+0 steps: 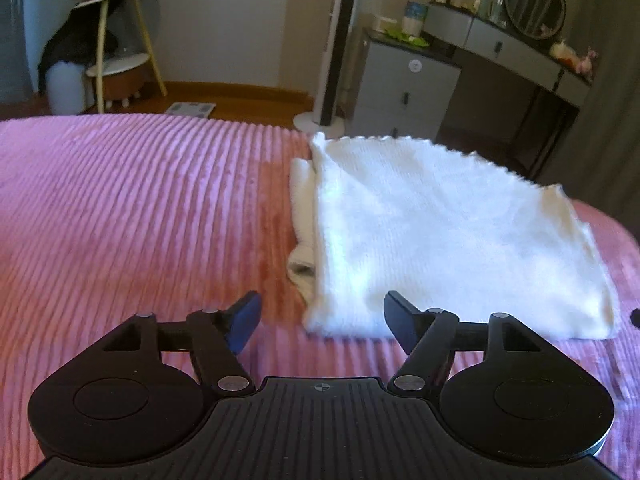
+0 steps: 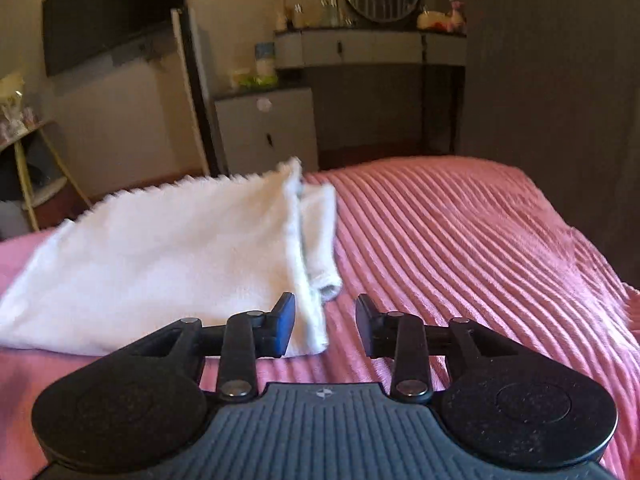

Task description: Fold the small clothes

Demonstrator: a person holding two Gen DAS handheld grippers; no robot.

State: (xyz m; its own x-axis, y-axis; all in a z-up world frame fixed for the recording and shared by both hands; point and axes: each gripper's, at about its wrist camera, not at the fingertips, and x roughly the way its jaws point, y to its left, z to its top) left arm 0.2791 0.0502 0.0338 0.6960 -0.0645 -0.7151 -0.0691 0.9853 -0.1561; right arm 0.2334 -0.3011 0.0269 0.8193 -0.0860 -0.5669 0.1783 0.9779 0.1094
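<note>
A white fuzzy garment [image 1: 440,236] lies folded flat on the pink ribbed bedspread [image 1: 140,208], with one folded sleeve [image 1: 302,220] showing along its left edge. My left gripper [image 1: 322,316] hovers just in front of the garment's near left corner, open, with nothing pressed between its blue pads. In the right wrist view the same garment [image 2: 160,256] lies to the left, its sleeve [image 2: 320,236] along the right edge. My right gripper [image 2: 325,316] is open at the near right corner. The cloth edge shows in the gap, but the pads do not touch it.
Beyond the bed's far edge stand a grey drawer cabinet [image 1: 404,92], a tower fan [image 1: 336,48], a dressing table with a round mirror [image 1: 534,4], and a small shelf stand [image 1: 116,48]. A dark screen [image 2: 112,24] hangs on the wall. Bedspread stretches left and right of the garment.
</note>
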